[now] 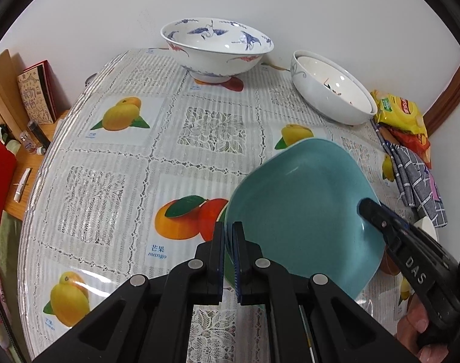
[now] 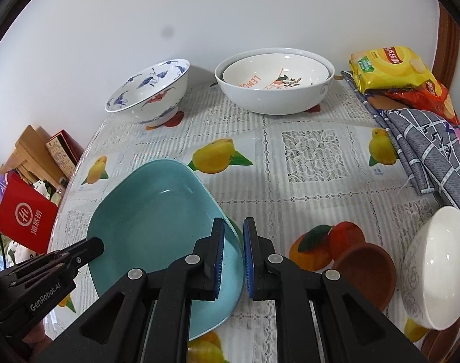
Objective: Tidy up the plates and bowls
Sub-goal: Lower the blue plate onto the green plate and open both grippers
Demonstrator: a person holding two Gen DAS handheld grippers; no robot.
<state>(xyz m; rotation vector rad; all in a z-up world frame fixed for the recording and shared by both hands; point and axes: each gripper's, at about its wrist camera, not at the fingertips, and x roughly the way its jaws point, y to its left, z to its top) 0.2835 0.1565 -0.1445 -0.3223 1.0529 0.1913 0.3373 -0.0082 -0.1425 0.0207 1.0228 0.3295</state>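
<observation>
A teal square plate (image 1: 302, 211) lies on the fruit-print tablecloth, over a green plate whose edge shows beneath. My left gripper (image 1: 229, 254) is shut on the teal plate's left rim. My right gripper (image 2: 233, 257) straddles the plate's (image 2: 157, 224) right rim with its jaws close around it. A blue-and-white crane bowl (image 1: 216, 50) stands at the back. A white bowl stack (image 1: 331, 90) with a smaller bowl nested inside is at the back right. A brown saucer (image 2: 366, 269) and a white flower-print bowl (image 2: 435, 266) sit at the right.
Snack bags (image 2: 387, 66) and a grey checked cloth (image 2: 426, 157) lie along the table's right side. Left of the table (image 1: 109, 163) a lower wooden shelf (image 1: 21, 163) holds boxes, bottles and a red bag (image 2: 27, 220). A white wall is behind.
</observation>
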